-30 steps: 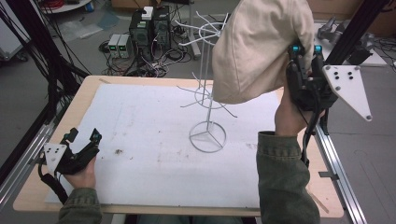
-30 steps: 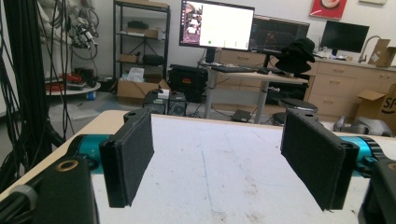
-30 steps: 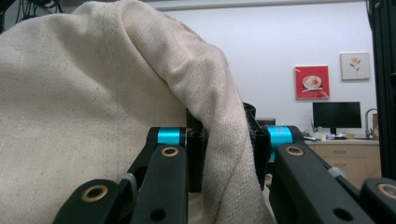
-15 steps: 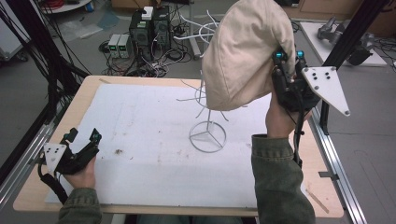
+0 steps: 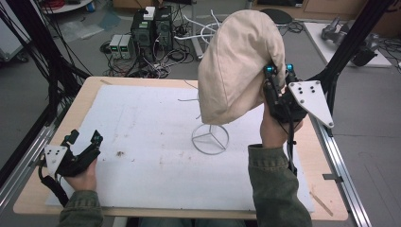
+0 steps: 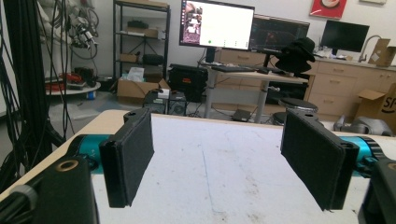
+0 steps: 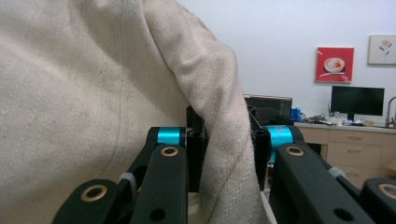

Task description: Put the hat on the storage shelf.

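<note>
A person at a table holds a two-jaw gripper in each hand. The right gripper (image 5: 278, 78) has carried a cream fabric hat (image 5: 239, 71) leftward and lower over the last second, so the hat now hangs right over the top of a white wire stand (image 5: 210, 138) instead of off to its side; this suggests the hat is about to be lowered onto the stand, though I cannot tell whether it touches the wires yet. The right jaws are closed tight on a fold of the hat's edge (image 7: 224, 154), the cloth pinched between the two pads and billowing up and away from them (most of the stand's upper arms are hidden behind the fabric); the round wire base sits below and ahead of those jaws, on a white mat (image 5: 142, 127). The left gripper (image 5: 84, 140) has not moved; its jaws stand wide apart (image 6: 217, 172) with nothing but bare mat between them, well away from the hat. Count: one hat; one wire stand; two grippers; one mat.
</note>
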